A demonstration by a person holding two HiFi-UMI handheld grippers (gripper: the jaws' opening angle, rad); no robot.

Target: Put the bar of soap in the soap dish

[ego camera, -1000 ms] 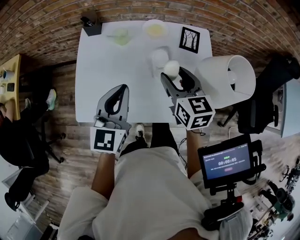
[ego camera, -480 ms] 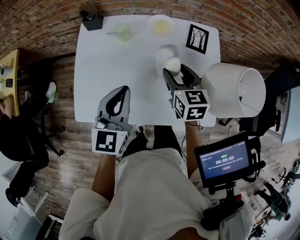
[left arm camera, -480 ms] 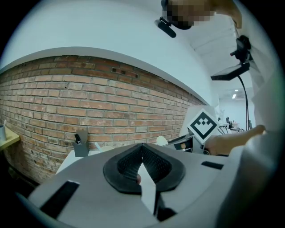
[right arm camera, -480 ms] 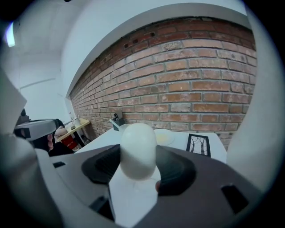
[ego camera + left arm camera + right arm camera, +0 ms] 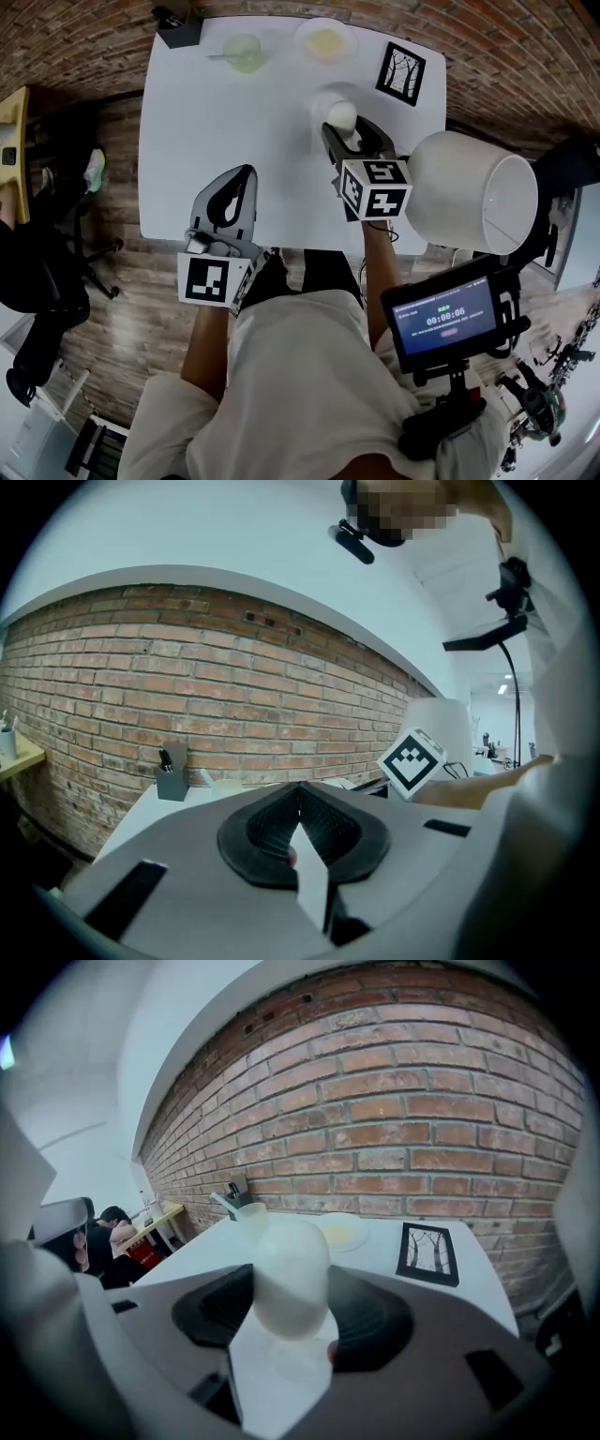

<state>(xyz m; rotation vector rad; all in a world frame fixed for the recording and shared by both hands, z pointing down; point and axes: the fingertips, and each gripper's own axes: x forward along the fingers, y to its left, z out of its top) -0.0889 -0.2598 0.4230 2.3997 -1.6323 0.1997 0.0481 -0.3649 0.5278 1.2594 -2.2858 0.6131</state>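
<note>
We look down on a white rectangular worktop (image 5: pixel 216 122). The right gripper (image 5: pixel 343 127) pinches a pale oval bar of soap (image 5: pixel 342 115) in its fingers, and the soap overlaps the near rim of a white rounded dish (image 5: pixel 321 97) that barely shows against the worktop. The left gripper (image 5: pixel 247 176) hangs over the worktop's near edge, fingertips meeting. Along the far edge stand a dark grey holder (image 5: pixel 178 27), a pale green bowl (image 5: pixel 243 52), a round white plate with a yellowish centre (image 5: pixel 325 41) and a black-framed tree picture (image 5: pixel 400 72).
</note>
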